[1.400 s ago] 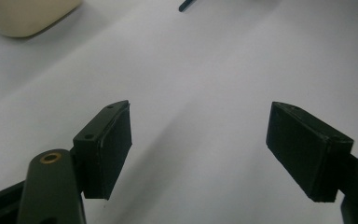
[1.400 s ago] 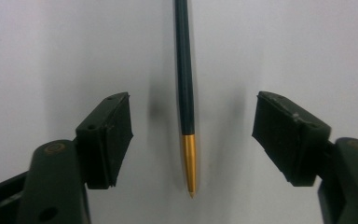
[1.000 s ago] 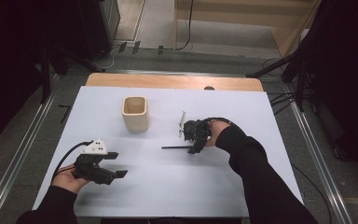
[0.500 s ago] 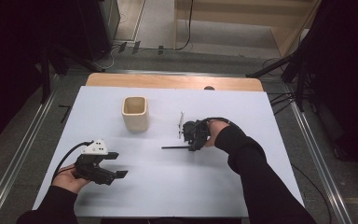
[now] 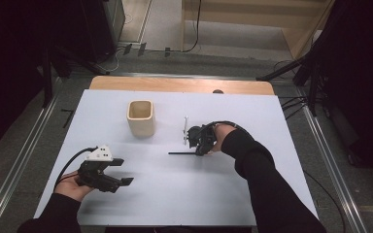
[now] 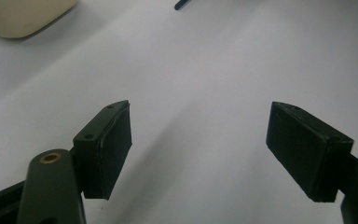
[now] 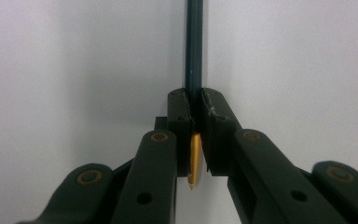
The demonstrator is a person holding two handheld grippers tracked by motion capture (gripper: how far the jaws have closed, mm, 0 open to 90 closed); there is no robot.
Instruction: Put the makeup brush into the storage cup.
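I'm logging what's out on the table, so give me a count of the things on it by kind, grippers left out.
Cups: 1, a cream square cup, upright.
Pencils: 1, a dark pencil with a yellow tip, clamped in the right gripper.
Pale slim items: 1, a light stick-like thing beside that gripper, too small to identify.
Total: 3

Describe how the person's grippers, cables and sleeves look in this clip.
Both sleeves are black. The left gripper is black with a white block on top and a black cable; its pads are flat rectangles. The right gripper is black with brass-coloured pivot pins, also cabled.
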